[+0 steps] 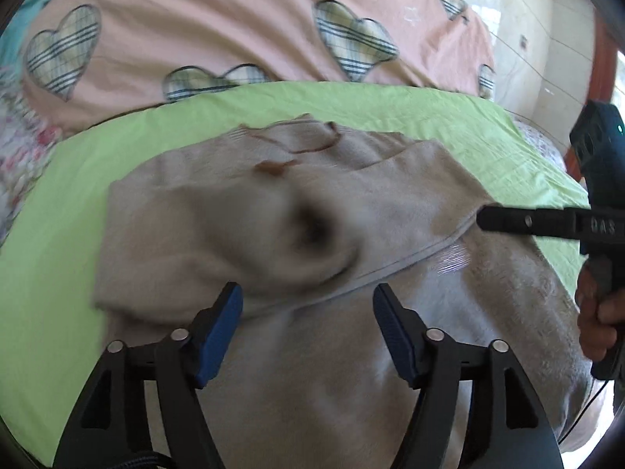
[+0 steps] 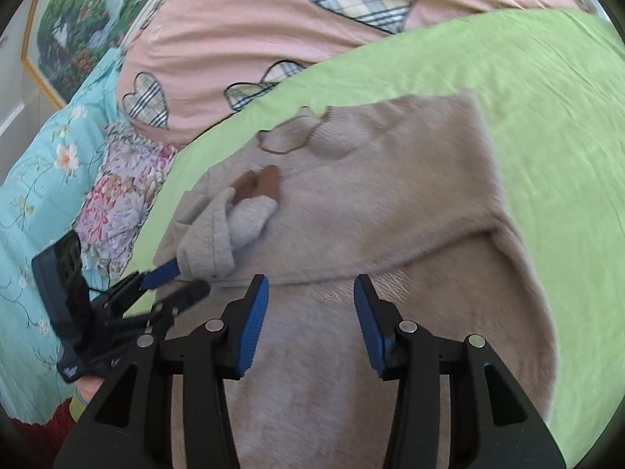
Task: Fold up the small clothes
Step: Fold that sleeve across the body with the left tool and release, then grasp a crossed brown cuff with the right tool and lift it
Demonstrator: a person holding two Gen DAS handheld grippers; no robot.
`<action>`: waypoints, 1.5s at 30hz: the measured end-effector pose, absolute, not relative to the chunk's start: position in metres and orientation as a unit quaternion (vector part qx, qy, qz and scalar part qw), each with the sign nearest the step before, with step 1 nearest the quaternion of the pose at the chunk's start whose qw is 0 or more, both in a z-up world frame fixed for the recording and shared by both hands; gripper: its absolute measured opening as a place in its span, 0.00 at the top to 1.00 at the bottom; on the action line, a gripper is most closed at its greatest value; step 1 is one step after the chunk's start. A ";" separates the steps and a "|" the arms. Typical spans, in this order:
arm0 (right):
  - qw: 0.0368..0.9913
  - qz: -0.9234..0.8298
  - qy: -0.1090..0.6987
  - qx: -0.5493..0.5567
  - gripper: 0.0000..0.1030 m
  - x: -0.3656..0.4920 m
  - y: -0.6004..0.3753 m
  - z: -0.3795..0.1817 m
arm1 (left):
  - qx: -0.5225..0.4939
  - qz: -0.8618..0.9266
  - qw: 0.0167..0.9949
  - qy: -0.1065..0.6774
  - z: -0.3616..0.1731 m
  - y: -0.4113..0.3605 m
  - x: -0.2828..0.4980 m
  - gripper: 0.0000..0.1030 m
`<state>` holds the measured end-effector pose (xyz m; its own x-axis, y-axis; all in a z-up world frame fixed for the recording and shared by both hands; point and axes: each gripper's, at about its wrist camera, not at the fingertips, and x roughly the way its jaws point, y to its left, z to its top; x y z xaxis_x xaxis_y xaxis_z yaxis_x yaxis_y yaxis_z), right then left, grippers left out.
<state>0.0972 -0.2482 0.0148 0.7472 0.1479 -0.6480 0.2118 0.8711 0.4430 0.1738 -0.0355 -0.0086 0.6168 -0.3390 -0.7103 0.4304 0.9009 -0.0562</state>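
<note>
A beige fuzzy sweater [image 1: 195, 226] [image 2: 390, 195] with a brown-trimmed neck lies on the green sheet [image 1: 58, 234] [image 2: 547, 117]. Its upper part is folded down, leaving a hem edge across the middle. One sleeve [image 2: 218, 234] [image 1: 304, 230] lies bunched across the chest, blurred in the left wrist view. My left gripper [image 1: 308, 301] [image 2: 175, 281] stands open just below that sleeve, with the cuff at its tips and nothing pinched. My right gripper [image 2: 310, 293] [image 1: 484, 219] hovers half open over the folded edge, with flat fabric under its gap.
A pink quilt with plaid hearts [image 1: 195, 31] [image 2: 254, 39] is heaped behind the sweater. A floral turquoise blanket [image 2: 47, 179] lies at the left below a framed picture [image 2: 70, 19]. A person's hand [image 1: 597, 324] grips the right tool's handle.
</note>
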 end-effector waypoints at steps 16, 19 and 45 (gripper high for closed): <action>0.873 0.063 0.443 0.194 0.78 0.267 -0.198 -0.007 | 0.041 -0.030 0.892 0.450 -0.046 0.074 0.236 0.30; 0.882 0.061 0.428 0.190 0.91 0.265 -0.198 -0.004 | 0.020 -0.013 0.891 0.454 -0.051 0.080 0.246 0.30; 0.884 -0.075 0.265 0.378 0.91 0.123 -0.317 -0.011 | -0.057 0.045 0.895 0.440 -0.057 0.090 0.243 0.29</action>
